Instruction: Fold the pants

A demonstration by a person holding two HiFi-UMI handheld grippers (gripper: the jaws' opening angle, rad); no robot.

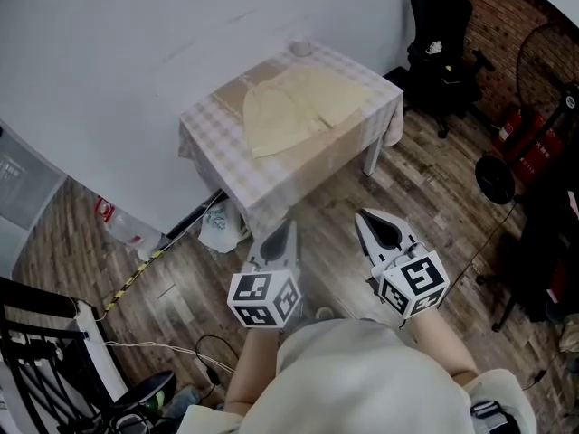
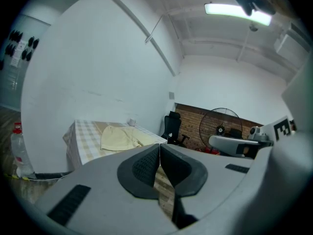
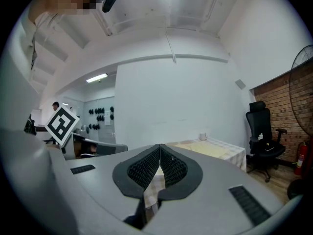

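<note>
On the checked surface (image 1: 220, 145) by the wall (image 1: 136, 43) lie the cream pants (image 1: 294, 107), flat and well apart from the left tool (image 1: 282, 235) and the right tool (image 1: 376, 230), both with jaws pressed together on nothing, over the wood floor (image 1: 425, 181).

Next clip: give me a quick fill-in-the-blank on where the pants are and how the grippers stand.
1. The pants lie spread on the ____.
2. The jaws of the left gripper and the right gripper are both ____.
3. The office chair at the far right is ____ in colour.
Missing words: table; shut; black.
</note>
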